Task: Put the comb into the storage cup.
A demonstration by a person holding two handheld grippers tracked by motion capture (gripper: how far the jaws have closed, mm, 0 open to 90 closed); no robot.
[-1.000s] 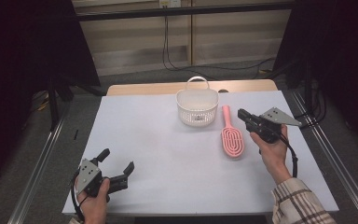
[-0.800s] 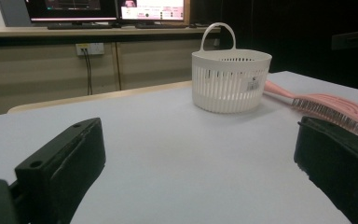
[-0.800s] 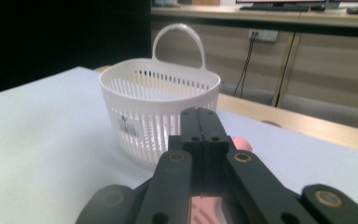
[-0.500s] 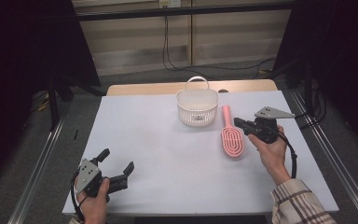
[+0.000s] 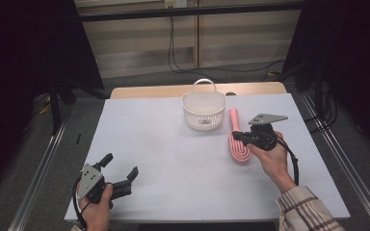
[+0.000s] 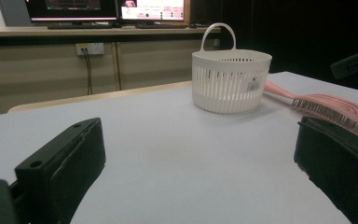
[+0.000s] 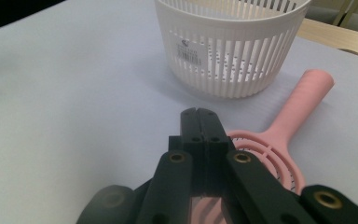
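I see my right gripper [image 5: 236,136] with its jaws pressed together and nothing between them, poised over the head of the pink hairbrush [image 5: 238,140]. The brush lies flat on the white table [image 5: 173,159], just beside the white slatted basket [image 5: 204,110]. My left gripper [image 5: 125,174] rests near the table's front corner, jaws wide apart.

A white-topped desk [image 5: 173,159] stands on grey floor [image 5: 139,79] in a dim room, dark on both sides. Behind it, black cables [image 5: 172,45] hang down a beige panelled wall [image 5: 139,45], with two lit monitors [image 6: 107,7] on a shelf above.
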